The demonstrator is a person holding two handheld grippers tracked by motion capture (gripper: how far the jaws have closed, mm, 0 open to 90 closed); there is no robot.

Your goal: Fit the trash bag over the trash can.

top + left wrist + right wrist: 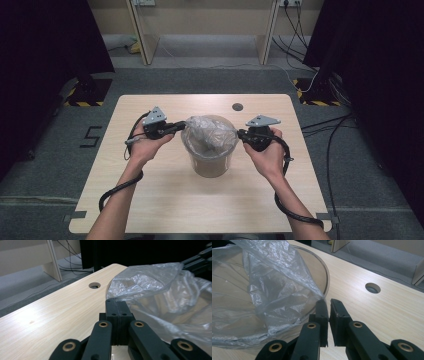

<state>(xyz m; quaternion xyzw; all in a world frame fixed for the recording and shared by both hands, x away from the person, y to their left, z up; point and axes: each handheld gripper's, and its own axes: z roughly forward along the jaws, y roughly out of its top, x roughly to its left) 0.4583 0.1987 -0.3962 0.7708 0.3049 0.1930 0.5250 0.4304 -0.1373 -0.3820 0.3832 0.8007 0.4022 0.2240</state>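
One bin (210, 165), one plastic bag (207, 131), two tongs.

You work at a light wooden table (165, 200) with a round hole (237, 106) near its far edge. The table stands on a grey floor (45, 160). Past the table you see the pale legs of another desk (145, 45), with thin cables (295, 30) hanging down behind it. Black curtains (50, 40) hang on both sides. Yellow and black striped tape (82, 103) marks the floor by a dark stand. A black mark (91, 136) sits on the floor.
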